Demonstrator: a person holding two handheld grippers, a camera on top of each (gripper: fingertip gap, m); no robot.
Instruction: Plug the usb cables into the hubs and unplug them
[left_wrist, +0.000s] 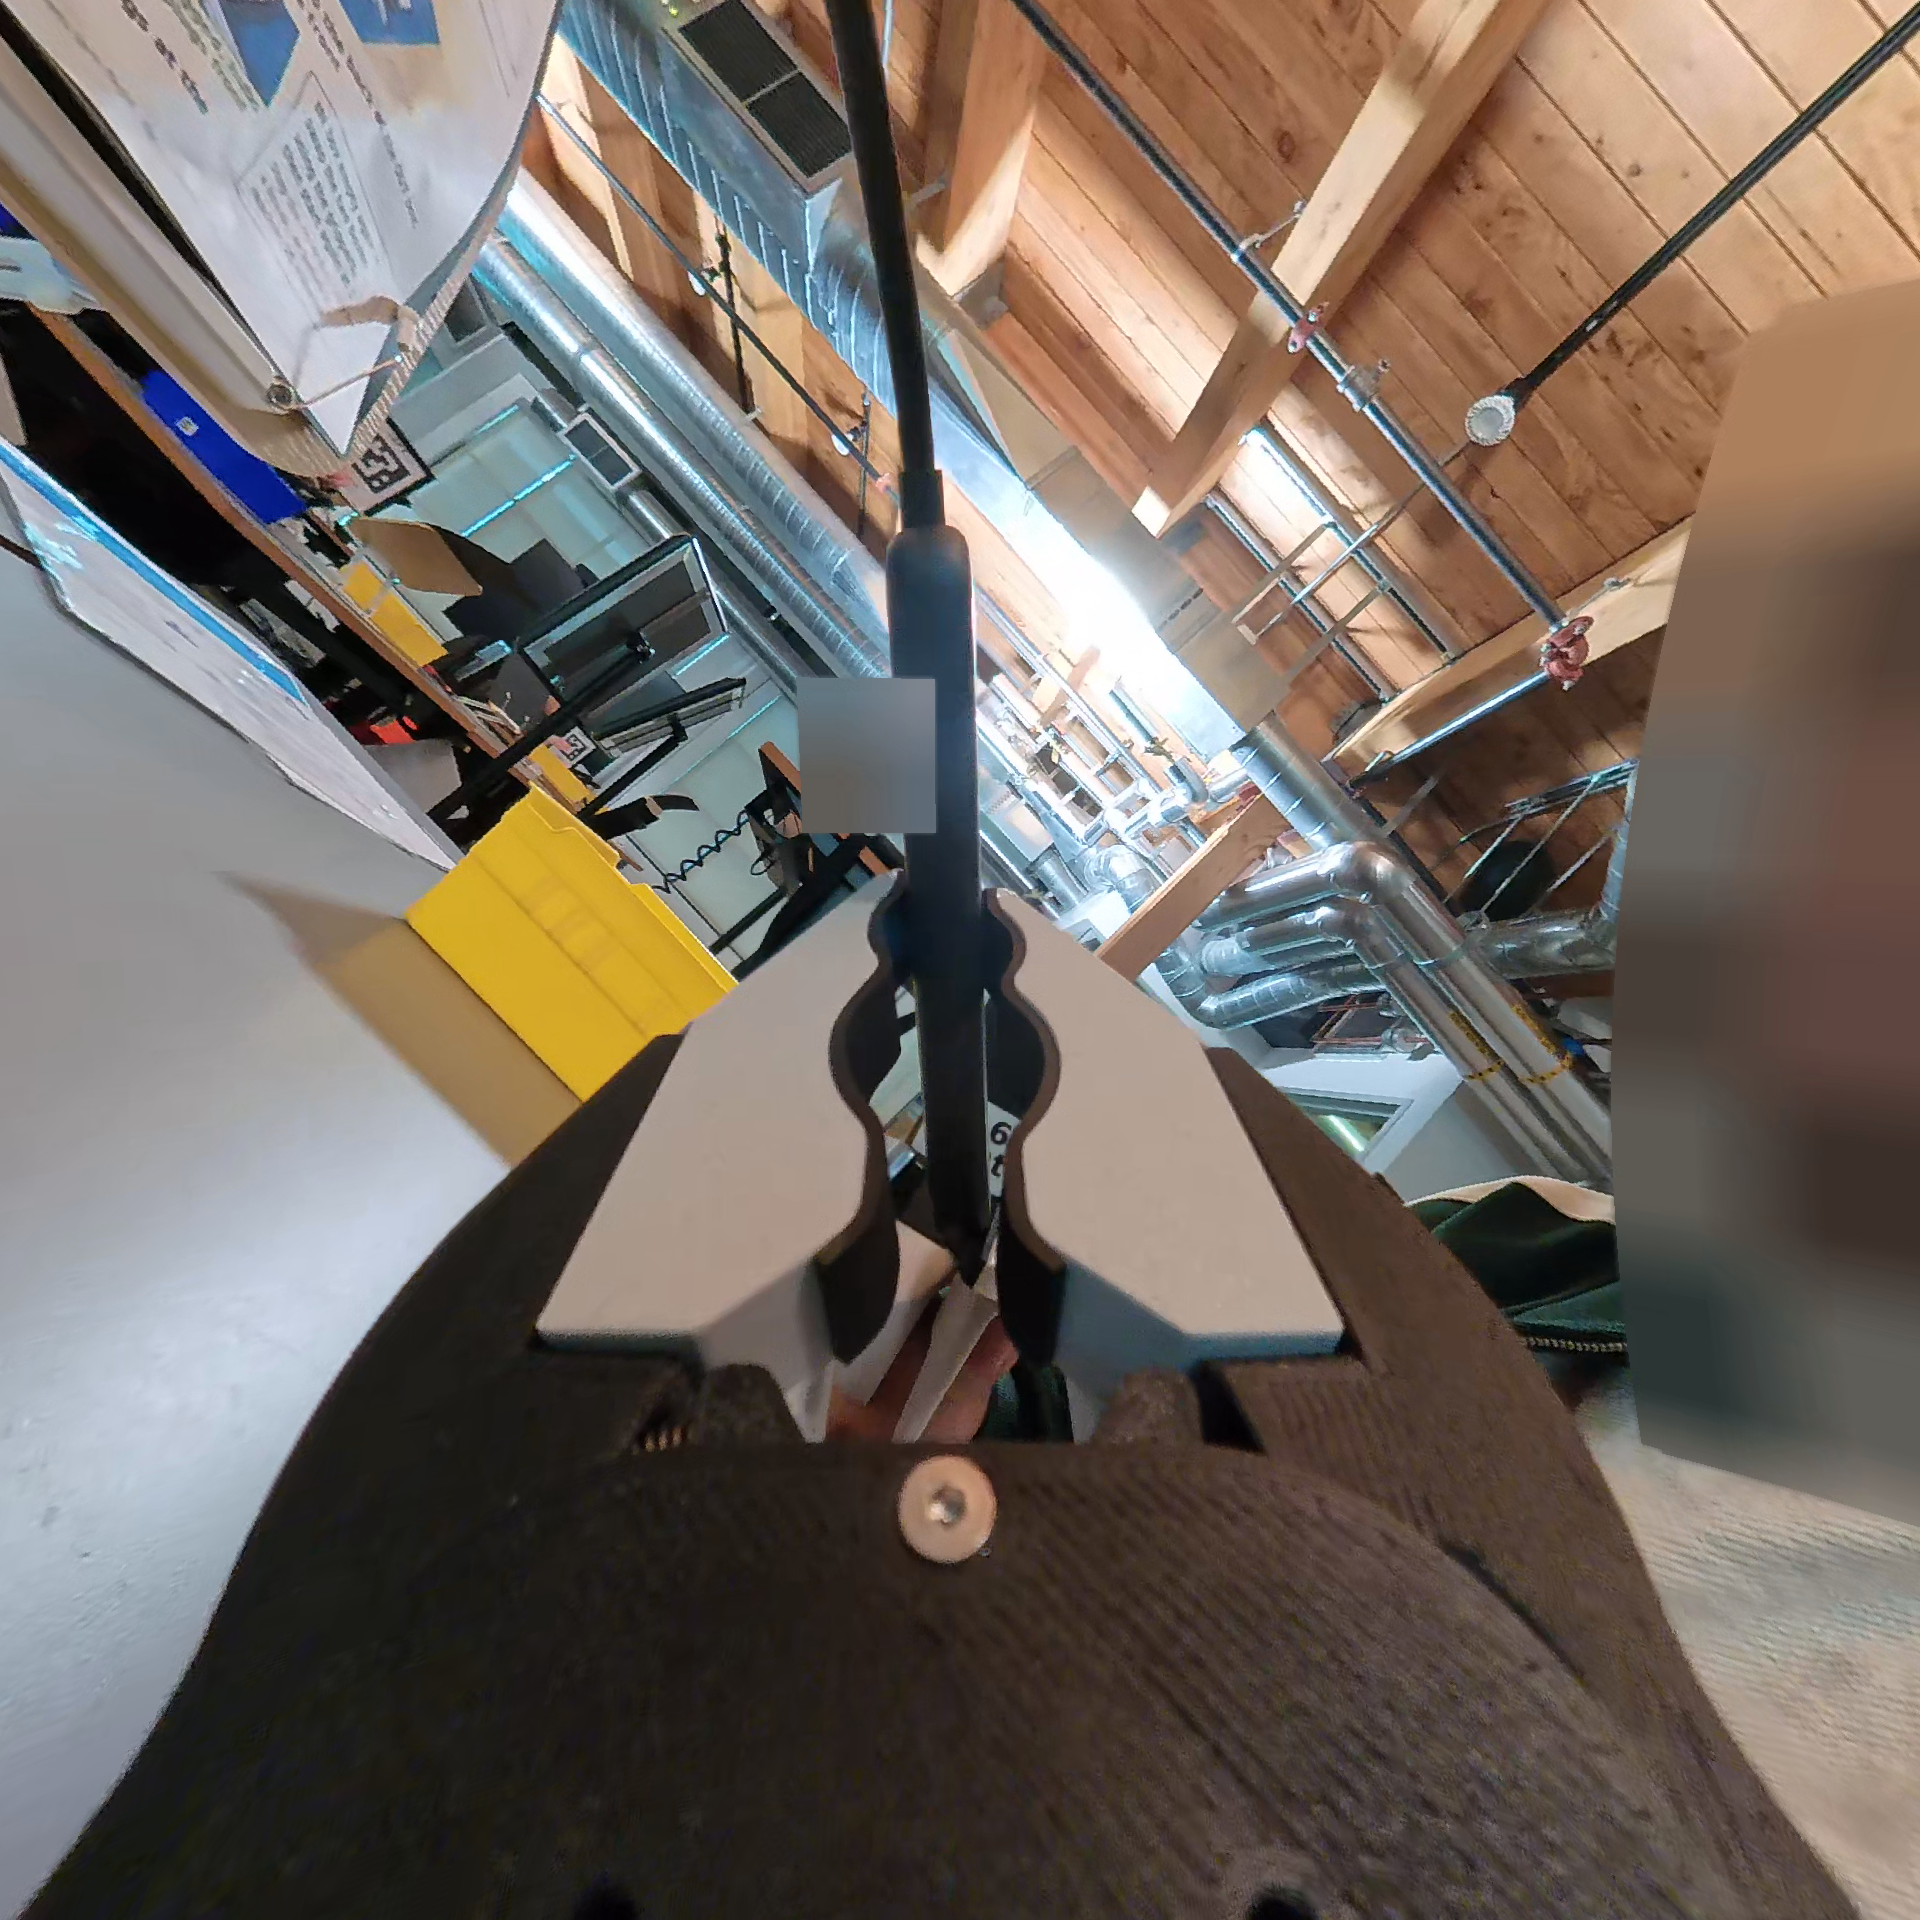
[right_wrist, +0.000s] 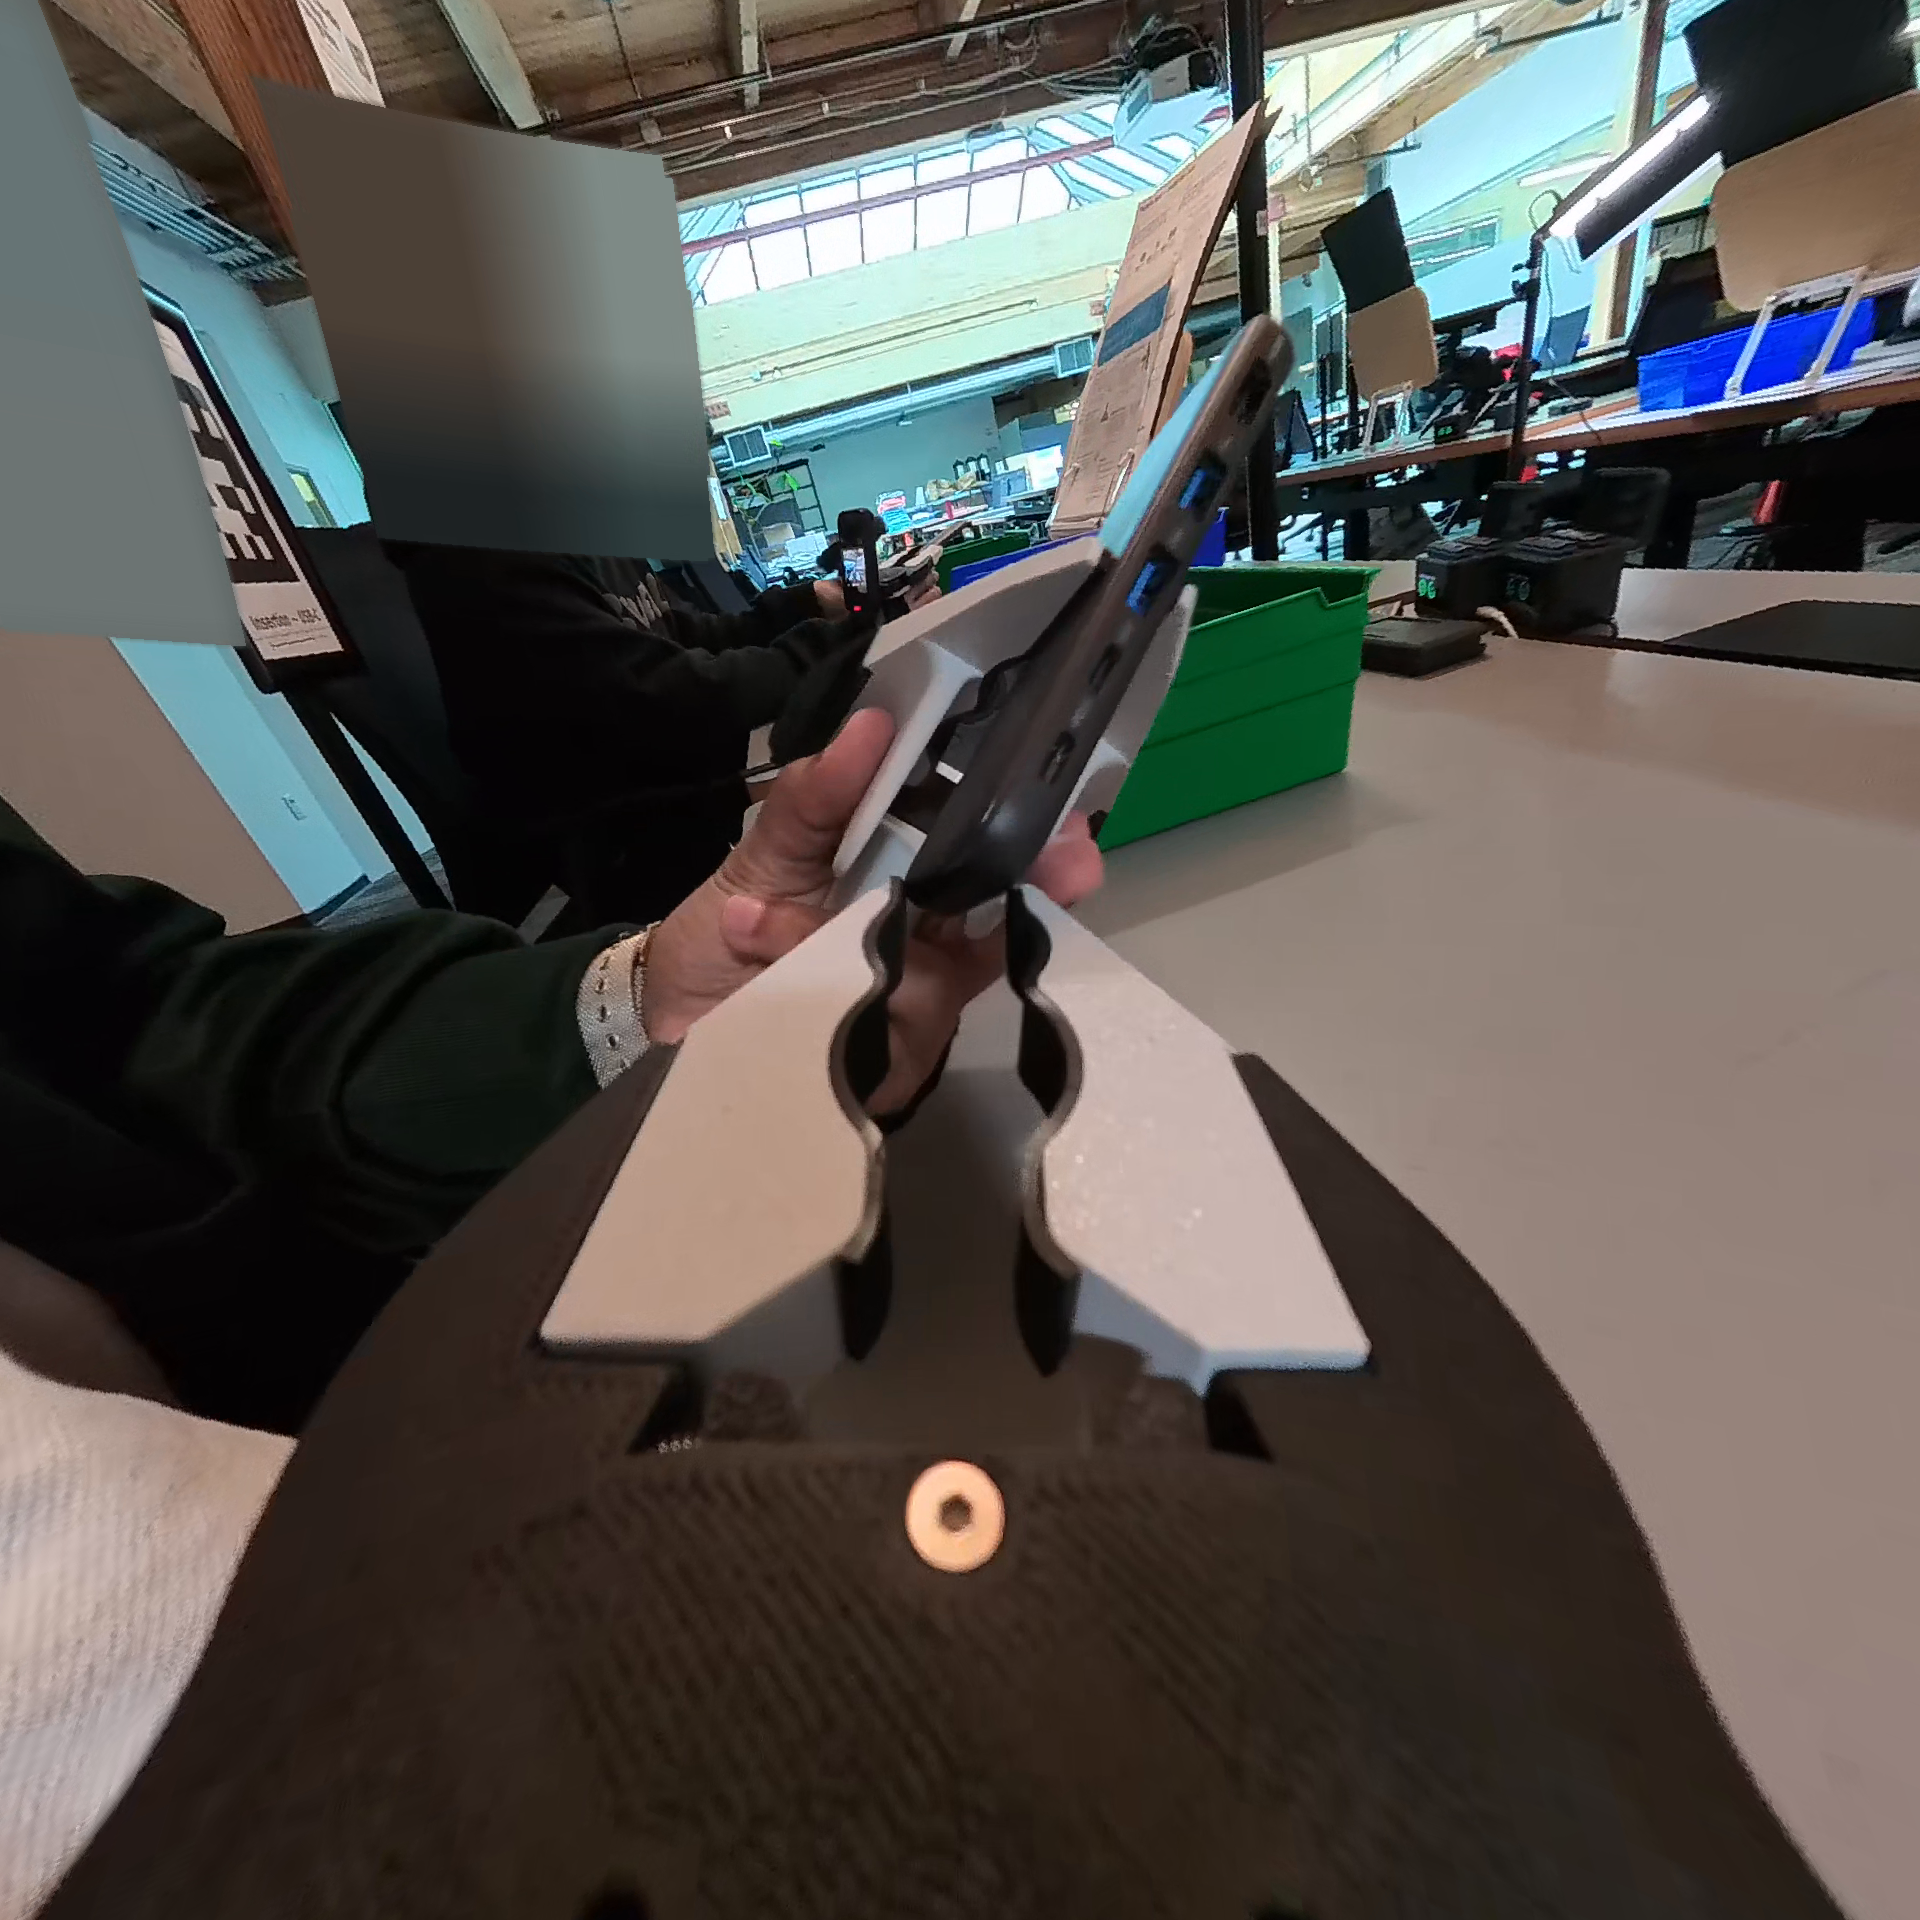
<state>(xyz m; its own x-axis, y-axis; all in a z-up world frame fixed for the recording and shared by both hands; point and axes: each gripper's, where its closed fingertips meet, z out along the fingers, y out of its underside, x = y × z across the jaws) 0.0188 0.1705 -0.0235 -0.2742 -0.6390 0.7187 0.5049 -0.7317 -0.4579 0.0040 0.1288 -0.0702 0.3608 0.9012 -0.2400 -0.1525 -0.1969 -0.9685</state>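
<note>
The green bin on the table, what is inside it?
The green bin sits past the hub clamped in the left hand-held gripper. Only its rim and part of an inner wall show; its bottom is hidden by its front wall and that gripper, so any contents cannot be seen.

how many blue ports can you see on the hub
2. Both sit on the hub's edge facing the camera, above the left gripper holding it: one higher, one just below it. Other ports there look dark; the far side is hidden.
</note>
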